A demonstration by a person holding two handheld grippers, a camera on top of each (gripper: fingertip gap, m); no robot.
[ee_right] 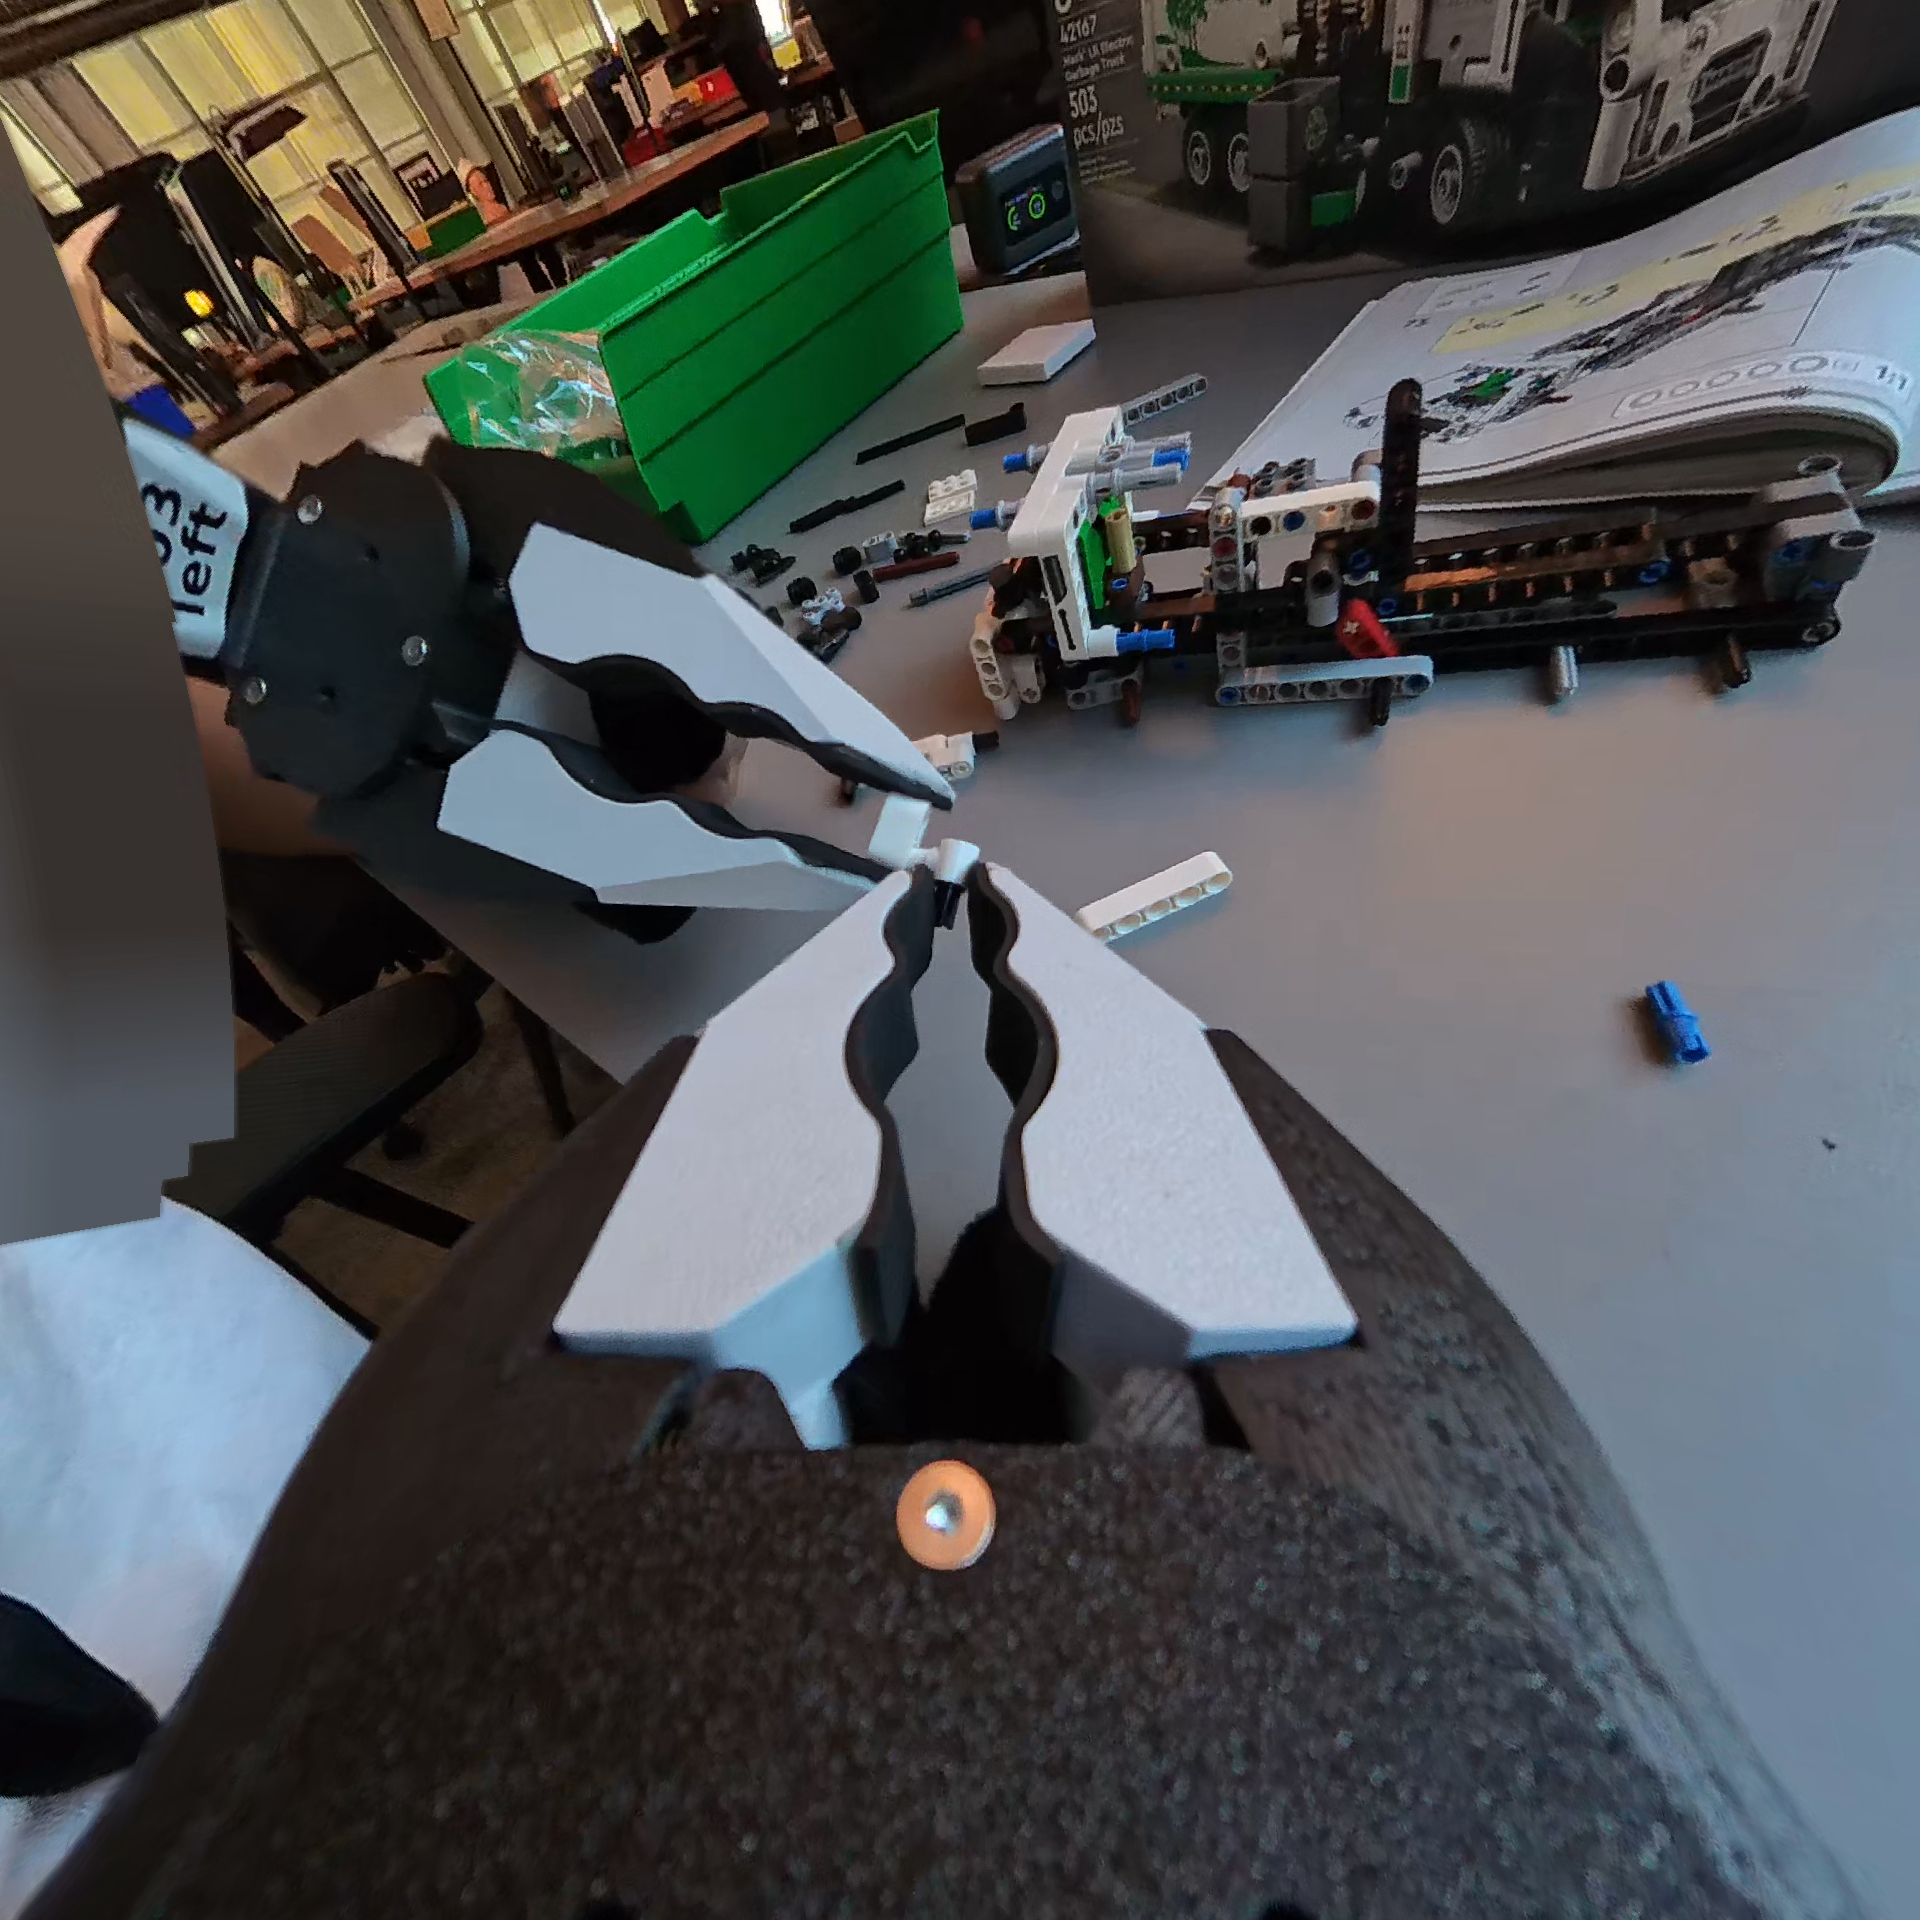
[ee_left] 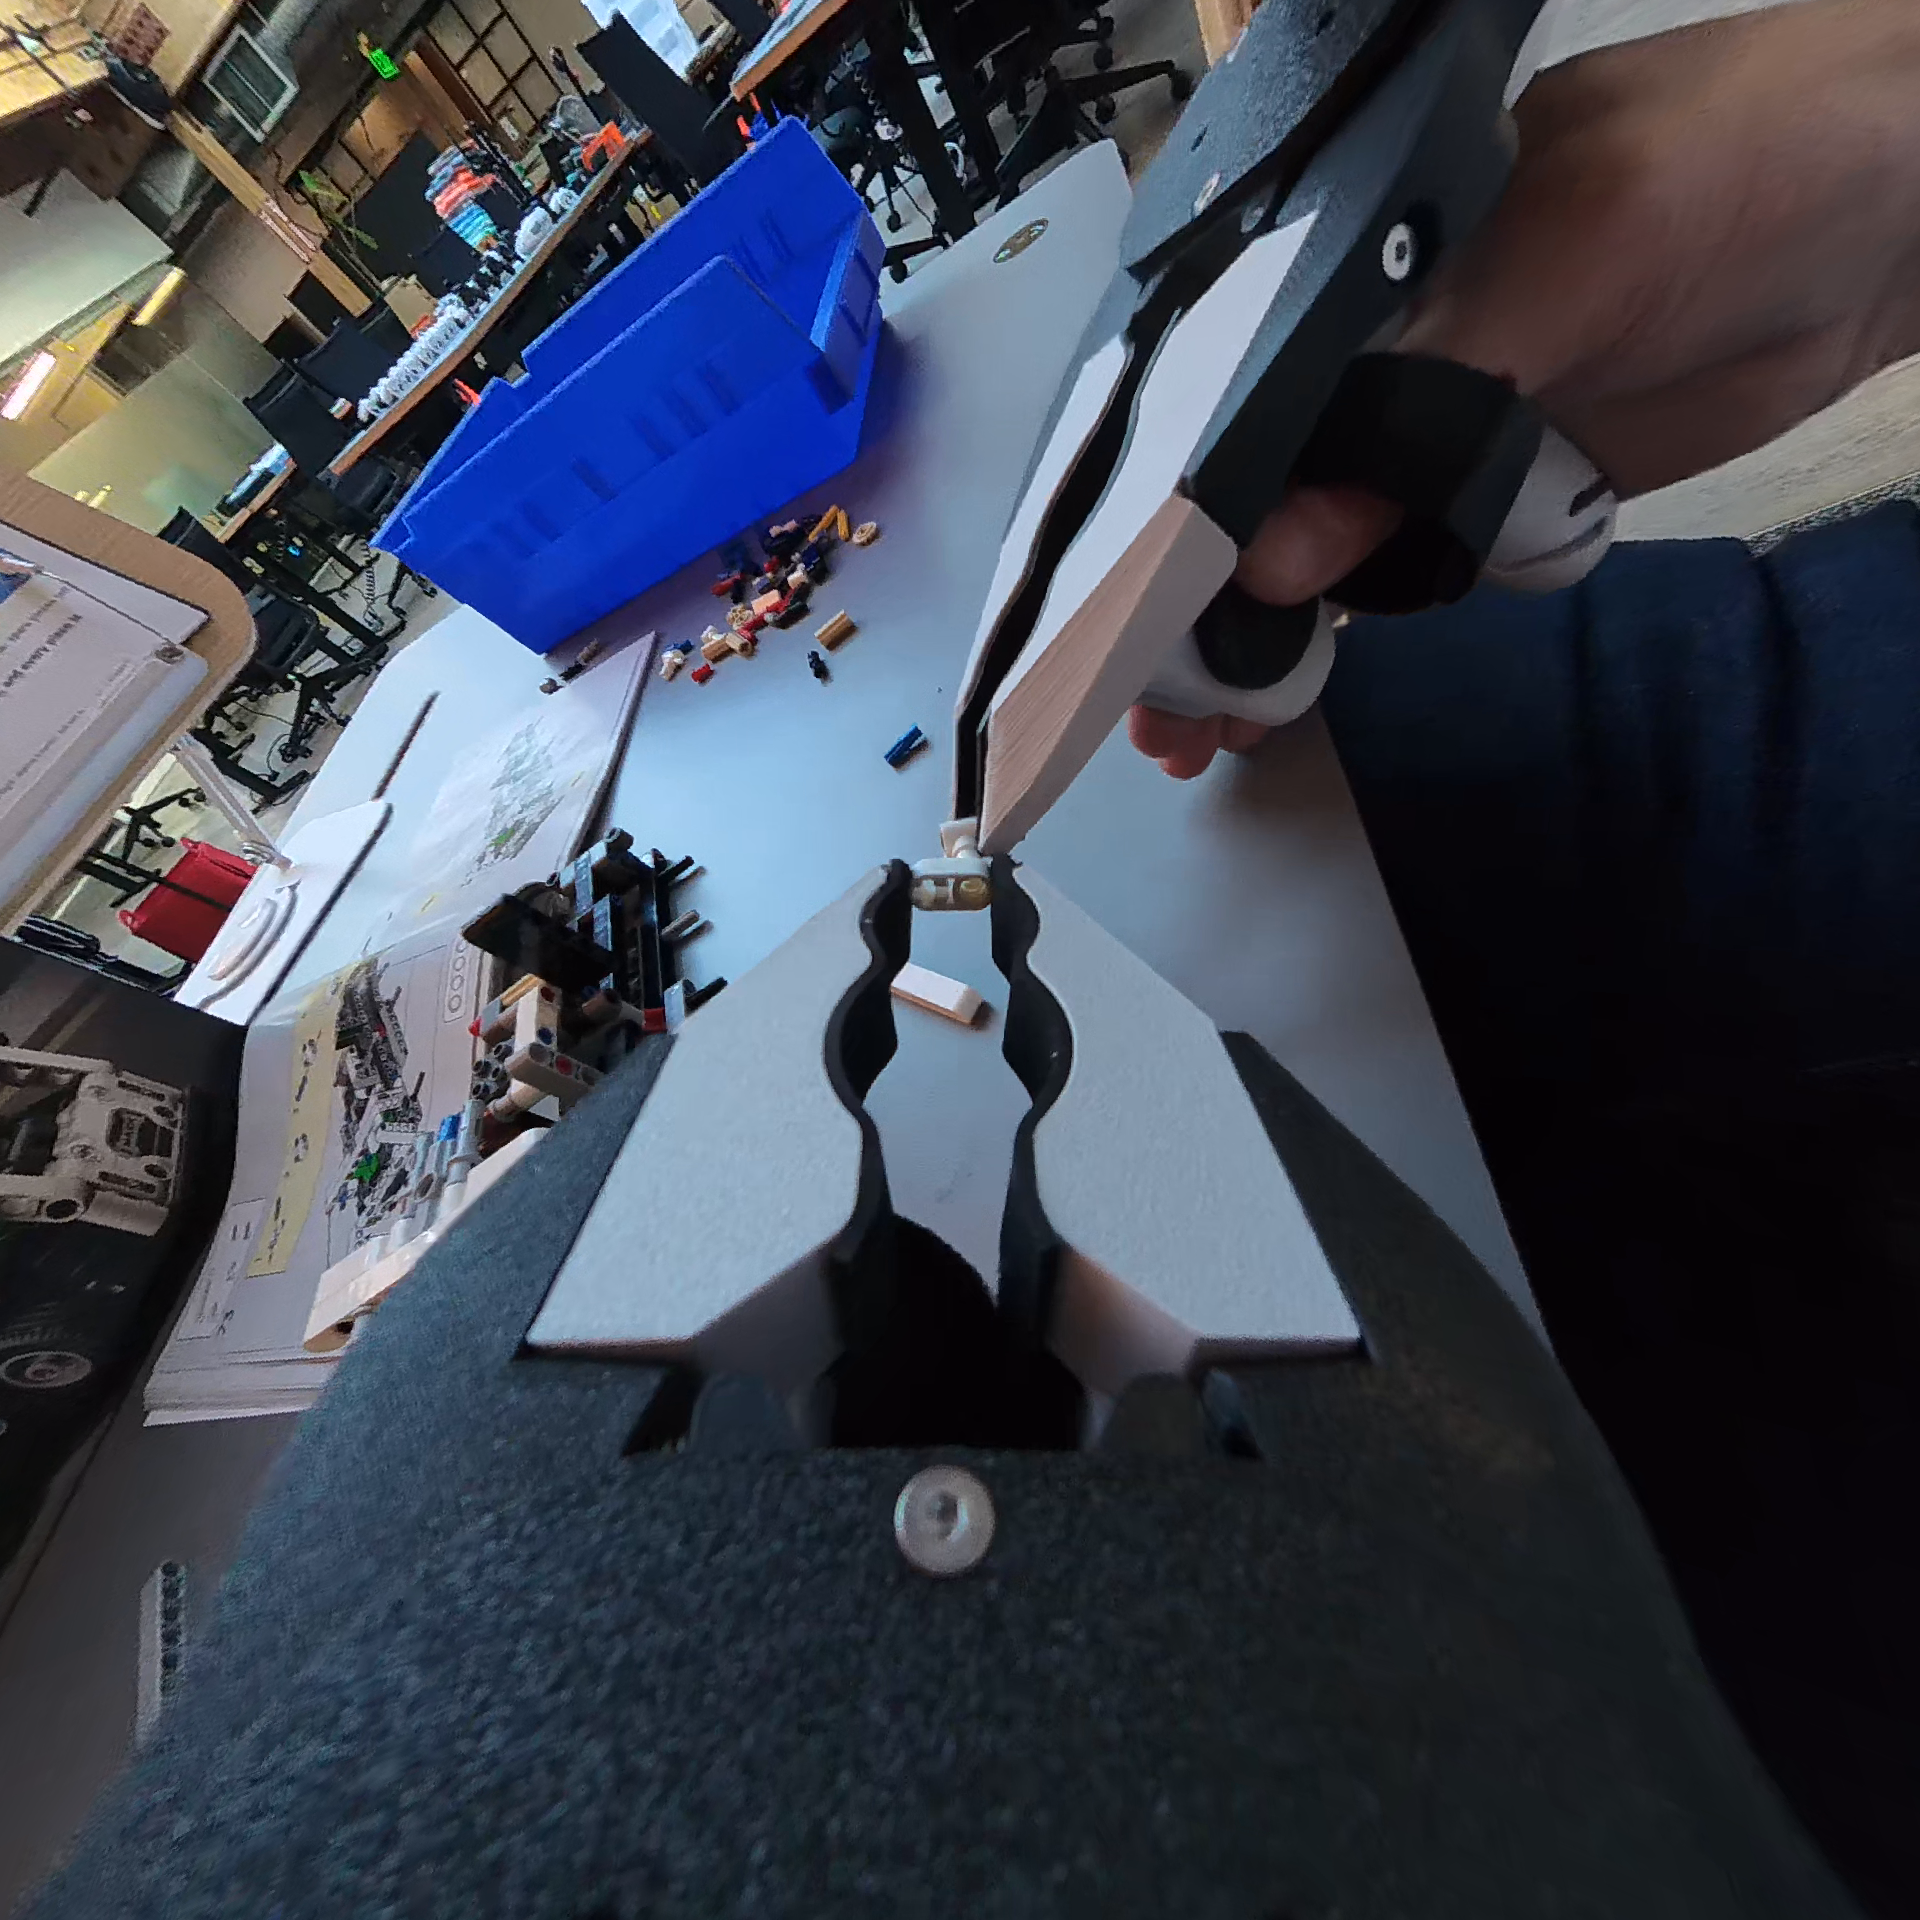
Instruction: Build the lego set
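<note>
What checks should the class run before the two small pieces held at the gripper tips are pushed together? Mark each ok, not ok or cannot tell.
1. Left gripper shut on the white connector: ok.
2. Right gripper shut on the small white and black piece: ok.
3. The two pieces meet tip to tip above the table: ok.
4. The pieces are lined up to mate squarely: cannot tell, too small.
5. White beam and blue pin lie apart from the grippers: ok.
6. Truck chassis stands off to the side: ok.
</note>
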